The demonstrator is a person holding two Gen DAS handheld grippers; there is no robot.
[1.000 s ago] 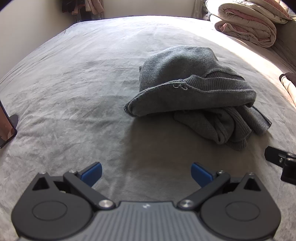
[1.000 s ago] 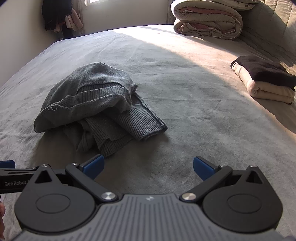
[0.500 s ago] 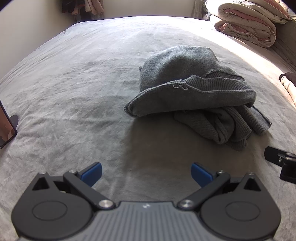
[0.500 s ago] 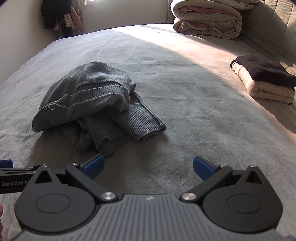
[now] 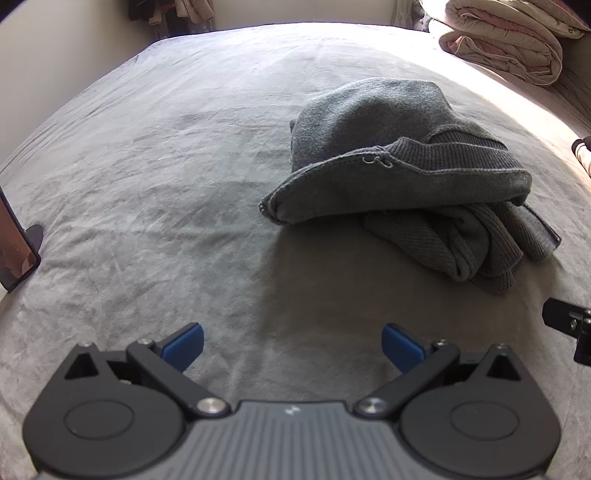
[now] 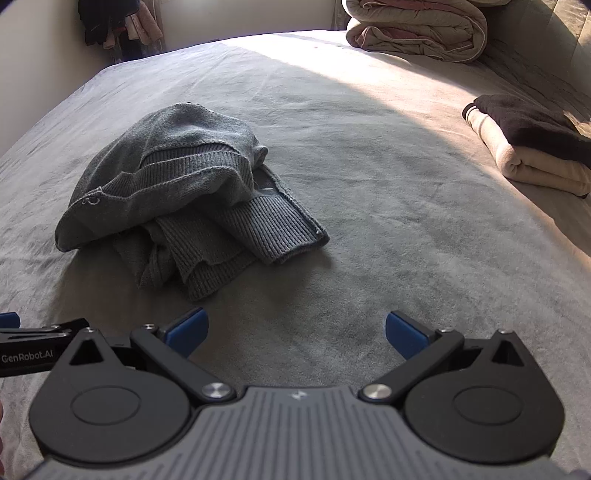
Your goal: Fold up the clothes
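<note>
Lying crumpled on the bed (image 5: 155,155), the grey sweater (image 5: 402,166) sits ahead-right of your left gripper (image 5: 291,345). It's ahead-left of your right gripper (image 6: 297,334). Both are spread wide, empty.

A sweater (image 6: 177,192) is lying bunched on the bed (image 6: 388,229). Folded clothes (image 6: 532,147) are sitting to its right, and rolled blankets (image 6: 413,29) are lying behind.

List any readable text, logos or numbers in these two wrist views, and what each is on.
"GenRobot.AI": white lettering on the side of the left gripper, seen at the left edge of the right wrist view.
Small white emblem on the grey body of each gripper: a mark, not readable as text.
Nothing legible on the grey sweater.
</note>
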